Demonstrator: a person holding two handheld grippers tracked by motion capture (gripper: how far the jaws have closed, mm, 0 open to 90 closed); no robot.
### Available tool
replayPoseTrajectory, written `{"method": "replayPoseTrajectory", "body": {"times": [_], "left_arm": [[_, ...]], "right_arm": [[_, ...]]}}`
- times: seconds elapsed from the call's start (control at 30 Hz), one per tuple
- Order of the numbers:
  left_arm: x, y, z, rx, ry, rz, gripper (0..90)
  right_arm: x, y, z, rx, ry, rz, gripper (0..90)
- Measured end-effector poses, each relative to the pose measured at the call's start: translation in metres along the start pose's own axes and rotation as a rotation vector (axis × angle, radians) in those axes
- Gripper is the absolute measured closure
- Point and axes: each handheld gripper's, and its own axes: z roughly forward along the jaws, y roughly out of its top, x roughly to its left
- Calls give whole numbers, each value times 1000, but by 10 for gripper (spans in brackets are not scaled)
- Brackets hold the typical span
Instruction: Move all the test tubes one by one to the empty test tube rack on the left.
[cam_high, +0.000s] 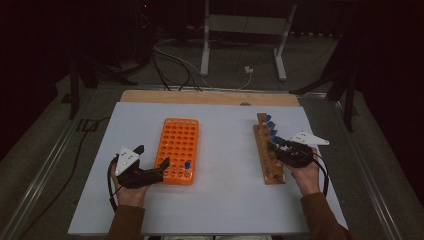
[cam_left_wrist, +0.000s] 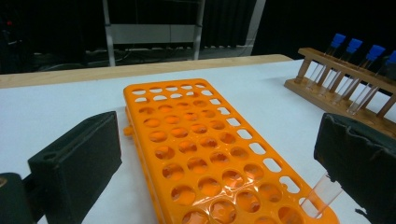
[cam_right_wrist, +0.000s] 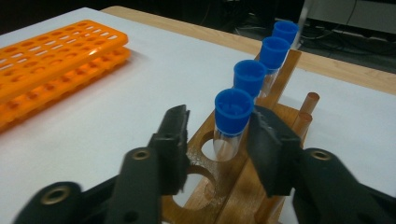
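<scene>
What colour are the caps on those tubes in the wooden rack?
Blue. The caps on the tubes in the wooden rack show best in the right gripper view.

Two racks: one orange plastic grid rack (cam_high: 178, 148), one wooden rack (cam_high: 267, 150). Five blue-capped clear tubes: four in the wooden rack (cam_right_wrist: 233, 112), one in the orange (cam_high: 187, 166).
</scene>
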Motion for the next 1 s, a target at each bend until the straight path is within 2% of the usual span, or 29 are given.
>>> {"method": "replayPoseTrajectory", "body": {"times": [0.23,0.37,0.57,0.77,1.0], "left_arm": [[-1,-2,2,9,13,11,17],[-2,-4,3,13,22,17,14],[-3,-5,4,18,32,19,8],[-6,-5,4,26,42,41,7],[-9,-6,5,27,49,44,8]], "right_arm": [[5,-1,6,13,-22,-18,758],[5,0,6,15,-30,-23,766],[3,3,2,5,-20,-4,767],[4,12,-6,-8,-19,-10,769],[5,26,-17,-25,-19,-17,769]]}}
